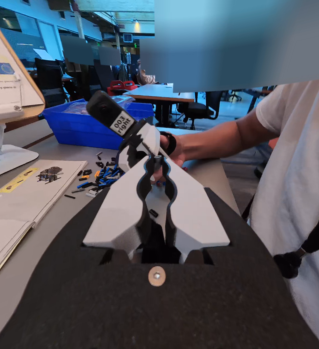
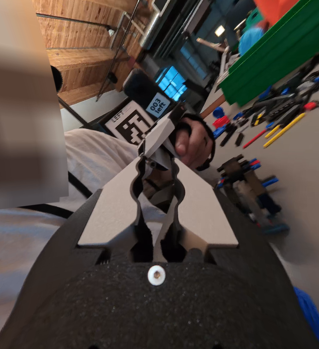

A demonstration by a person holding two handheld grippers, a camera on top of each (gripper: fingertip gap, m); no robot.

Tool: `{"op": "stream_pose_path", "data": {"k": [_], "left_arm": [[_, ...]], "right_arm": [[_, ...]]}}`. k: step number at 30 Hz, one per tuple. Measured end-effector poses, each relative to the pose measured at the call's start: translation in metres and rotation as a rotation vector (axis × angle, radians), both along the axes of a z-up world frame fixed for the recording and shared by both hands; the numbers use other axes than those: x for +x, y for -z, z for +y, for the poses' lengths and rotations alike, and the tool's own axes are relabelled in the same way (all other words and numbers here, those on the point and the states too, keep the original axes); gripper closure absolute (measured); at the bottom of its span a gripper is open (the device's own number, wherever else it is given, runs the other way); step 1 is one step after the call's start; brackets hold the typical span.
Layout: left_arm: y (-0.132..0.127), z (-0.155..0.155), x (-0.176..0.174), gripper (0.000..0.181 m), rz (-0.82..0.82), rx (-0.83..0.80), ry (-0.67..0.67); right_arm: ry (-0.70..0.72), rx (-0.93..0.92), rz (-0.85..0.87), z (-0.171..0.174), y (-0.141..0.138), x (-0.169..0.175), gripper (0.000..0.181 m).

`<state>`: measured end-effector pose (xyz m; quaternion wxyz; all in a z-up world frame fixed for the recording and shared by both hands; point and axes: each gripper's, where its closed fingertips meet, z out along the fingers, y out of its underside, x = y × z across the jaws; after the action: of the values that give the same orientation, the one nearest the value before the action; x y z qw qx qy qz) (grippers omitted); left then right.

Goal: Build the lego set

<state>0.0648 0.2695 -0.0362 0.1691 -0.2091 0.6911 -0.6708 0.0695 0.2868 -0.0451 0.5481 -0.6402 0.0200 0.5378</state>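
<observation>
My left gripper [image 1: 157, 160] is shut on a small grey lego pin [image 1: 157, 158] and holds it in the air above the table. My right gripper [image 2: 157, 161] faces it tip to tip, with its jaws partly apart around the left gripper's tips and the grey pin [image 2: 151, 164]. The right jaws hold nothing. A partly built black, tan and blue model [image 2: 249, 190] lies on the table to the right. A pile of loose black, blue and orange pins [image 1: 103, 177] lies beyond the left gripper.
An open instruction booklet [image 1: 32, 190] lies at the left, with a blue bin [image 1: 87, 124] behind the pile and a stand [image 1: 5, 154] at the far left. A larger black assembly [image 2: 287, 102], yellow and red axles [image 2: 283, 128] and a green bin [image 2: 279, 54] lie at the right. The person's torso is close. Left and right tips are no more than a few centimetres apart.
</observation>
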Motion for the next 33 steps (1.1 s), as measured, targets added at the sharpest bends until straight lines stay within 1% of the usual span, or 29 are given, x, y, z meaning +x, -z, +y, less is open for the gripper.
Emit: {"op": "stream_pose_path", "data": {"k": [2,3,5,8,12,16,20,24,28,33], "left_arm": [[-0.004,-0.002,-0.004,0.175,-0.01,-0.007,0.024],[-0.006,-0.002,-0.006,0.175,-0.001,-0.03,0.039],[-0.007,0.0,-0.005,0.175,0.018,-0.059,0.049],[-0.008,-0.002,-0.009,0.175,0.029,-0.091,0.077],[-0.007,-0.004,-0.012,0.175,-0.016,-0.051,0.078],[-0.004,-0.003,-0.011,0.175,-0.102,0.055,0.037],[0.007,0.0,-0.005,0.175,-0.249,0.285,-0.056],[0.011,0.006,0.0,0.175,-0.324,0.424,-0.12],[0.003,0.006,0.002,0.175,-0.359,0.41,-0.177],[-0.008,0.007,0.006,0.174,-0.385,0.326,-0.246]], "right_arm": [[-0.035,0.037,0.02,-0.003,-0.005,-0.007,0.162],[-0.058,0.043,0.007,-0.005,-0.005,-0.011,0.167],[-0.097,0.054,-0.014,-0.008,-0.004,-0.018,0.17],[-0.099,0.064,-0.003,-0.008,-0.007,-0.021,0.171],[-0.126,0.063,0.052,-0.01,-0.009,-0.021,0.173],[-0.116,0.041,0.058,-0.008,-0.006,-0.019,0.174],[-0.088,-0.006,0.07,-0.003,0.001,-0.013,0.174],[-0.05,-0.022,0.08,0.001,0.003,-0.008,0.175],[-0.035,0.009,0.126,0.001,-0.005,-0.007,0.175],[-0.023,0.079,0.253,0.001,-0.016,-0.005,0.175]]}}
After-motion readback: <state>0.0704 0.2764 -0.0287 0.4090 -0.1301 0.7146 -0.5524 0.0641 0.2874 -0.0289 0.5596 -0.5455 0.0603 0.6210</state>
